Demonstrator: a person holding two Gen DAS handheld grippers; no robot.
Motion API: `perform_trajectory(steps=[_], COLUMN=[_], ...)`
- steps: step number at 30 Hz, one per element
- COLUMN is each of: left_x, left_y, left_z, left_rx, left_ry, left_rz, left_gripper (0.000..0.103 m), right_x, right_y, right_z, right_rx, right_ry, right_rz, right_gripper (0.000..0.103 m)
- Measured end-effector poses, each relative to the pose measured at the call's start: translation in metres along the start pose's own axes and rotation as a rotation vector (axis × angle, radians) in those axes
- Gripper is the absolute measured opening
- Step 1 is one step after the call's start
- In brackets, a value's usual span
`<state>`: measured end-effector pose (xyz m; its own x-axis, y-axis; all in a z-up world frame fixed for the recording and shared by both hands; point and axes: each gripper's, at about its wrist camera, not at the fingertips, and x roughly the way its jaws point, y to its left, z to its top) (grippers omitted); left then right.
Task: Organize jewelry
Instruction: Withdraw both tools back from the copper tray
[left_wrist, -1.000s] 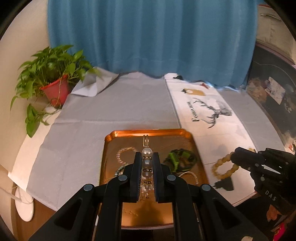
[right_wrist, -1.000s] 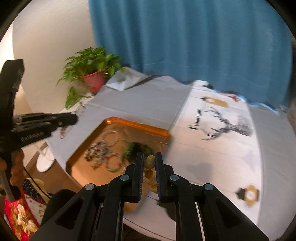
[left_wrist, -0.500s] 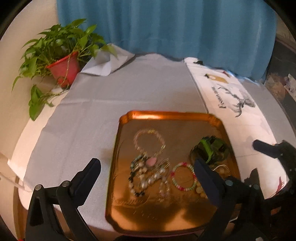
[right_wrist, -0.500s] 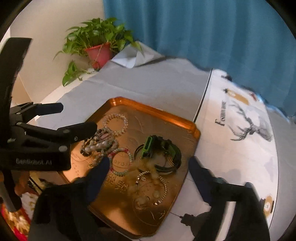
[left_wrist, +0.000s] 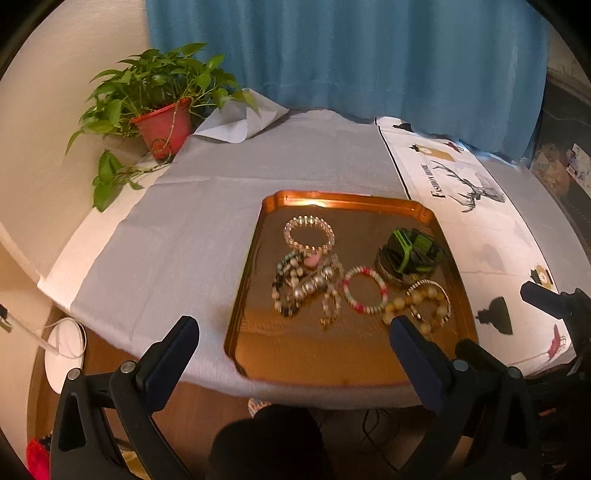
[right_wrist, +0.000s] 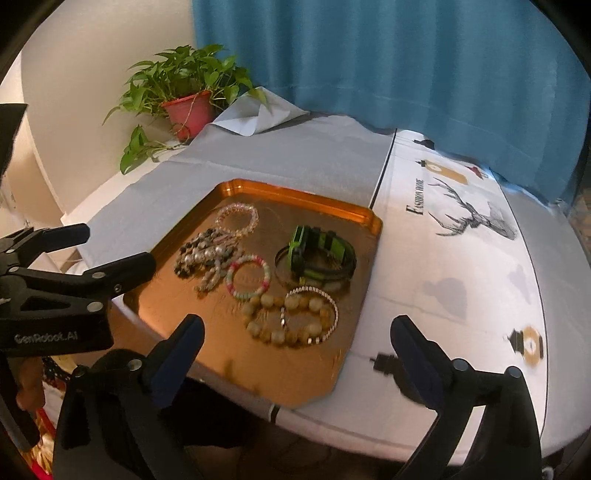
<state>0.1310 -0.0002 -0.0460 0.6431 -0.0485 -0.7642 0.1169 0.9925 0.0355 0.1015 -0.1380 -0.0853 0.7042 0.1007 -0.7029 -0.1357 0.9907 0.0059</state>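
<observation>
Beyond both open grippers, jewelry (left_wrist: 332, 280) on tray (left_wrist: 332, 354)

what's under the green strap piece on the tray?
The green strap piece sits on top of a dark round bangle, whose rim shows at its left and near sides, on the copper tray. The rest of the bangle, and anything inside the ring, is covered.
</observation>
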Motion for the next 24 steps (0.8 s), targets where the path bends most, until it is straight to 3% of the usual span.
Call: perform_trajectory(steps=[10,24], left_x=[-0.02,-0.03], left_y=[-0.004,-0.002], left_z=[-0.017,-0.019], left_rx=[0.009,0.0], left_ry=[-0.016,-0.033], left_rz=[0.021,0.043], left_gripper=[0.102,0.102], right_x=[-0.021,-0.029], right_y=[0.007,0.007], right_z=[-0.021,-0.022], right_rx=[0.006,-0.005], right_ry=[-0.003,-0.008], right_rz=[-0.008,-0.027], right_gripper=[0.102,0.102])
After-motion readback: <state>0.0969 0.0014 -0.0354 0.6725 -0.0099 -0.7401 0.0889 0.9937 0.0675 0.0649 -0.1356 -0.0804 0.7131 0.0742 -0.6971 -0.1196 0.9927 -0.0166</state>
